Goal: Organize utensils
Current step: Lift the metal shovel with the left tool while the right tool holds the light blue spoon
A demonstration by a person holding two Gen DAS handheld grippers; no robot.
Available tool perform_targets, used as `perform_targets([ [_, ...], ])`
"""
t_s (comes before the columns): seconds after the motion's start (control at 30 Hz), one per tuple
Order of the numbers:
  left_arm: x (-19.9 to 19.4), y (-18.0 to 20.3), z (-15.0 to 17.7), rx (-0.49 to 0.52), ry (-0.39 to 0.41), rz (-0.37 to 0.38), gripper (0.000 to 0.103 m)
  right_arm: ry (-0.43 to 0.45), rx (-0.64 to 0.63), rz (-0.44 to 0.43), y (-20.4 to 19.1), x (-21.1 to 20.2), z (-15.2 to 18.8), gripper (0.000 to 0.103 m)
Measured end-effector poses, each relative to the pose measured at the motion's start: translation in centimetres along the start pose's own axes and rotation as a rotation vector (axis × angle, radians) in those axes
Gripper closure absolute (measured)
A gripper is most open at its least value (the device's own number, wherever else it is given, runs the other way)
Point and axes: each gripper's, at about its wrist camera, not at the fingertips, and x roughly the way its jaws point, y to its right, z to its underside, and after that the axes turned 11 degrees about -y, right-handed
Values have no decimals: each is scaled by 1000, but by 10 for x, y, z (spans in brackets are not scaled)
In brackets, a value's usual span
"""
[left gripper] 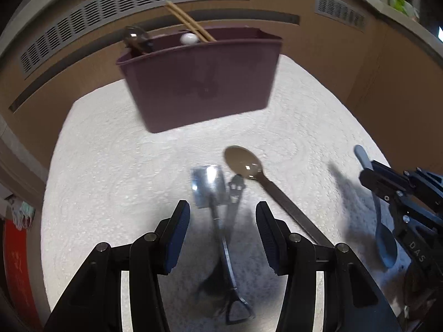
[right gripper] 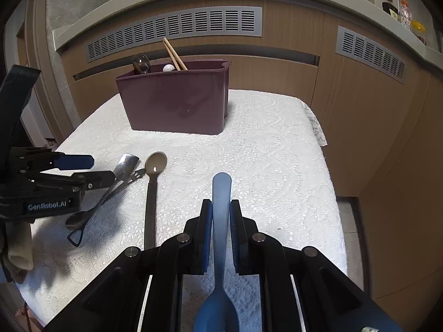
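Observation:
My left gripper (left gripper: 223,215) is open and hovers over a small pile of metal utensils (left gripper: 221,193) on the white cloth: a shovel-shaped spoon (left gripper: 207,184) crossed with a slim fork tool (left gripper: 236,191). Nothing sits between its pads. A brown spoon (left gripper: 242,163) with a dark handle lies just to the right of them. My right gripper (right gripper: 221,210) is shut on the handle of a blue spoon (right gripper: 221,186), bowl end toward the camera, lifted over the table. At the back stands the maroon utensil holder (right gripper: 174,102), with chopsticks (right gripper: 173,54), a white-tipped piece and a round ladle inside.
A white lace cloth (right gripper: 263,152) covers the small table, whose right edge drops off to the floor. Wooden cabinets with grey vent grilles (right gripper: 177,25) stand right behind the holder. The left gripper (right gripper: 91,170) shows at the left in the right wrist view.

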Motion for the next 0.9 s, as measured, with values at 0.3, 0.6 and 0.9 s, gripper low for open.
perform_targets([
  [0.3,34,-20,-26,-172,-74,33,60,-32,1,10,0,10,3,92],
  [0.6,1,-39,1,-195,72,31,94,10,-16,-25,-3,-1,3,92],
  [0.9,7,-44,-2,-276,-40,141,50,-9,-1,-30,-4,4,-3,92],
])
